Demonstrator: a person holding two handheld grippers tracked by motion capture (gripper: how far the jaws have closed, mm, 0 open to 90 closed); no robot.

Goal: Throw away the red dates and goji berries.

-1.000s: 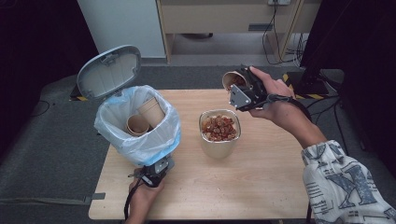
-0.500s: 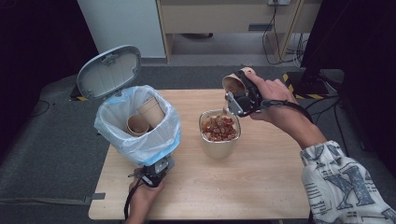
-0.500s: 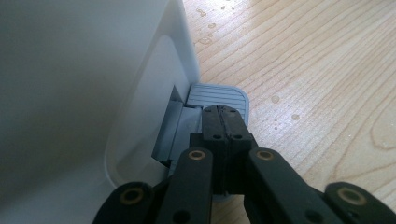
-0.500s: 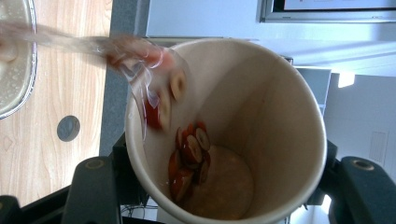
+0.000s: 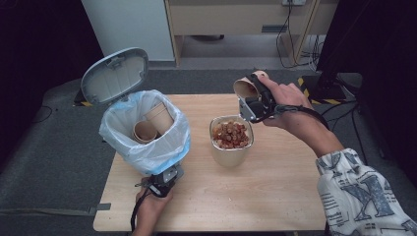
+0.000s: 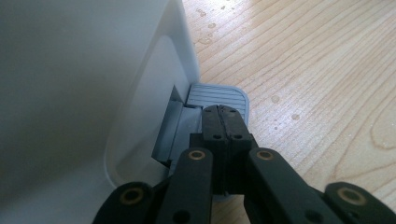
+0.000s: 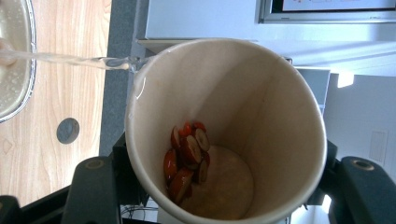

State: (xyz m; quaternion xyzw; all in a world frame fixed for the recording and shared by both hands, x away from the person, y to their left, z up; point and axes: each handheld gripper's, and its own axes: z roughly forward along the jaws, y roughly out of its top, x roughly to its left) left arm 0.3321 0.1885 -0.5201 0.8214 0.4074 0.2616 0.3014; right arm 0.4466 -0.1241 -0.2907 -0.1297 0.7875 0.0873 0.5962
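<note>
**Paper cup tipped over the strainer bowl, bin pedal pressed**

Your right gripper [image 5: 253, 101] clamps a paper cup [image 7: 224, 130] by its sides, tilted toward the strainer bowl [image 5: 231, 152] in the middle of the counter [image 5: 275, 196]. A thin stream of liquid [image 7: 70, 60] runs from the cup's rim to the bowl, while red date slices [image 7: 187, 158] cling inside the cup. Your left gripper [image 6: 224, 122], jaws fully closed with nothing between them, rests its tips on the grey pedal [image 6: 217, 95] of the pedal bin [image 5: 145, 142], whose lid [image 5: 114, 74] stands open. Two paper cups [image 5: 152, 123] lie in the bin's bag.
</note>
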